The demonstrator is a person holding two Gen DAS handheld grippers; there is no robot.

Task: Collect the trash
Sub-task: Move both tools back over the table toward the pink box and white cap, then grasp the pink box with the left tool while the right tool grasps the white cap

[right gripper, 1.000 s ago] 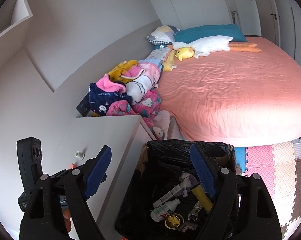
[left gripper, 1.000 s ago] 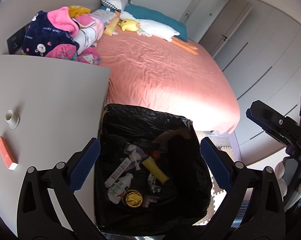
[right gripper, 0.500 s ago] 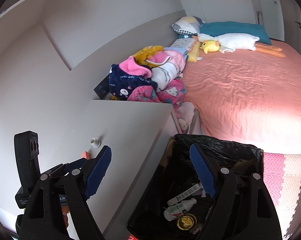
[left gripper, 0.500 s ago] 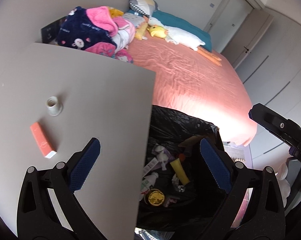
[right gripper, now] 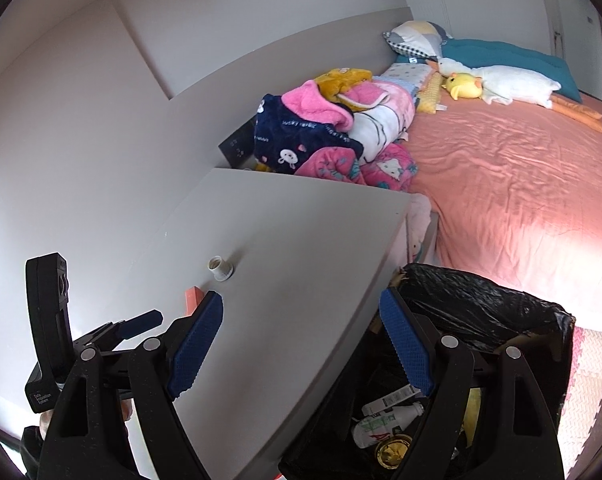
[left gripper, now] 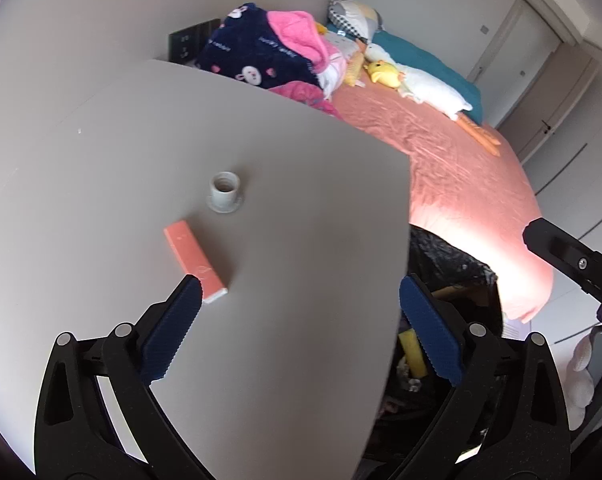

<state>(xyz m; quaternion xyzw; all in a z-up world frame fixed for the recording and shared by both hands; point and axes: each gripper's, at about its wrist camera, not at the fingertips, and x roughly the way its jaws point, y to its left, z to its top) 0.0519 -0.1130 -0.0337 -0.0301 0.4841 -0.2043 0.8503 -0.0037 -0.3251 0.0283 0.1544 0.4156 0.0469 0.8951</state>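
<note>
Both tools shifted from bin [right gripper: 501, 320] toward nightstand top [left gripper: 261, 160], left tool [left gripper: 301, 328] spread empty near orange box [left gripper: 193, 256], right tool [right gripper: 301, 344] likewise

My left claw [left gripper: 297, 320] hangs over the nightstand [left gripper: 301, 220], box [left gripper: 194, 255] just ahead of its left finger, small cap [left gripper: 225, 192] beyond that, trash bin [left gripper: 453, 280] to its right, bed [left gripper: 461, 168] farther ahead, clothes pile [left gripper: 269, 56] behind the nightstand.

free: tabletop [left gripper: 301, 184] | obstacles: cap [left gripper: 225, 192], orange box [left gripper: 193, 254]
</note>
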